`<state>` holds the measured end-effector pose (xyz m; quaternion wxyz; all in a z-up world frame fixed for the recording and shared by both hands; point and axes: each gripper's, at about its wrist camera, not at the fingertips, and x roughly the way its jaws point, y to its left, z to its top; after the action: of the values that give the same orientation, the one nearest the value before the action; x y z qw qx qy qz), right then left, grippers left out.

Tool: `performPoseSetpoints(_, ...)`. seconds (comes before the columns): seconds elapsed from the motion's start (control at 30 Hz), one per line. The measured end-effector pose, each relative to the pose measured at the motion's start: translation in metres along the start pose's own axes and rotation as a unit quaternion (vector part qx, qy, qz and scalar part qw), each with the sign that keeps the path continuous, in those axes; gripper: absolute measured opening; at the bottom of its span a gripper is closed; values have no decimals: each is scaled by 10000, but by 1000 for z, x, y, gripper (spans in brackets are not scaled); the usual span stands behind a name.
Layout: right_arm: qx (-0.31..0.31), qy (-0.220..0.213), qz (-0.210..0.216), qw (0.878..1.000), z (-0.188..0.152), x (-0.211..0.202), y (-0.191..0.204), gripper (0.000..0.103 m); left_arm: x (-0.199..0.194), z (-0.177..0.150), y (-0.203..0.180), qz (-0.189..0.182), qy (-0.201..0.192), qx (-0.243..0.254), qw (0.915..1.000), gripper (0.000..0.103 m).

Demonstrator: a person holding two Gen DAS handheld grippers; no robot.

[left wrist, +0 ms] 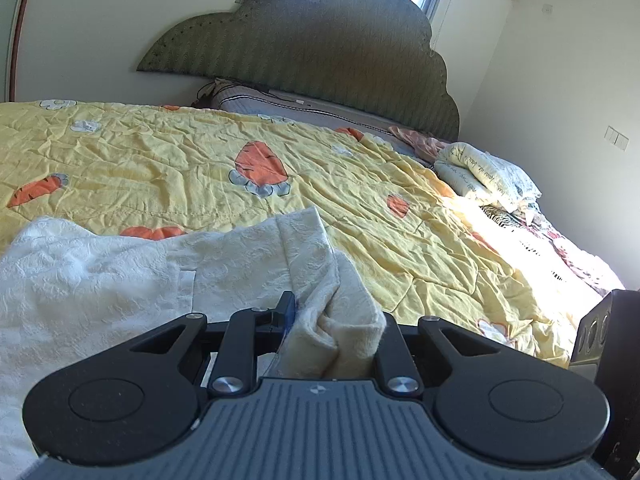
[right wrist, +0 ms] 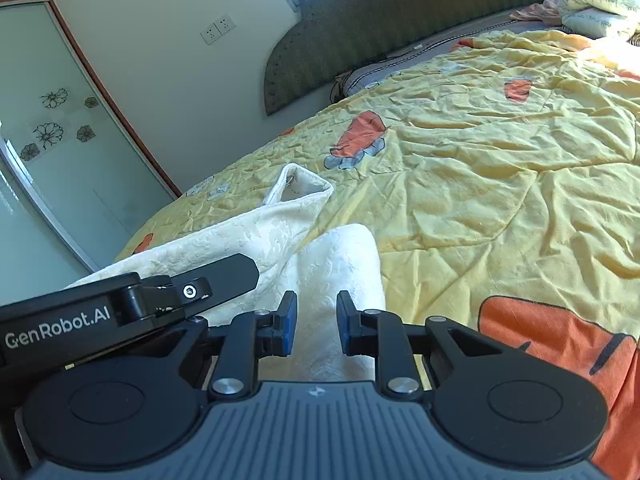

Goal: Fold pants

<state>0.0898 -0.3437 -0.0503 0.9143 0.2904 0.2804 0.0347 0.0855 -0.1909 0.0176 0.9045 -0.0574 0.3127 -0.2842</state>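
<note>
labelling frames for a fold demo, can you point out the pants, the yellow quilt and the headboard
pants (left wrist: 100, 276): left wrist view, on the flat white textured cloth left of the gripper.
yellow quilt (right wrist: 500, 168): right wrist view, on a bare wrinkled patch right of the pants.
headboard (left wrist: 304, 48): left wrist view, on the middle of its green padded face.

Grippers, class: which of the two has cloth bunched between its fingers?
The left gripper: cream pants fabric is bunched between its fingers. The right gripper shows a clear gap between its blue pads, with cloth lying only beneath.
</note>
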Motion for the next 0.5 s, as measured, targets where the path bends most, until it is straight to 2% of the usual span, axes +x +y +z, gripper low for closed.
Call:
performPoseSetpoints(0.07, -26, -41, -120, 9999, -3, -3, -4, 21, 5, -2, -2, -89, 101, -38, 9999, 24)
performPoseSetpoints(0.1, -54, -76, -184, 9998, -5, -6, -6, 21, 8, -4, -4, -122, 165, 2, 9998, 29)
performPoseSetpoints(0.17, -72, -143, -387, 9991, -7, -15, -14, 22, 14, -7, -6, -125, 270, 41, 9996, 32)
performPoseSetpoints(0.27, -69, -331, -844, 9959, -8, -34, -26, 26, 17, -10, -8, -230, 371, -3, 9990, 38)
performPoseSetpoints(0.3, -43, -442, -1029, 9937, -8, -43, -30, 26, 15, -10, -6, -309, 377, -94, 9988, 44)
performPoseSetpoints(0.33, -25, -588, -1225, 9907, -8, -52, -33, 26, 11, -9, -5, -483, 306, -205, 9982, 50)
performPoseSetpoints(0.4, -22, -917, -1614, 9826, -8, -69, -36, 26, -2, -3, -3, -1053, 132, -251, 9940, 64)
performPoseSetpoints(0.43, -6, -1041, -1699, 9799, -8, -75, -36, 26, -10, 1, -3, -1184, 59, -247, 9926, 65)
performPoseSetpoints(0.5, 57, -1233, -1511, 9808, -8, -87, -30, 26, -29, 10, 1, -1195, -216, -86, 9926, 71)
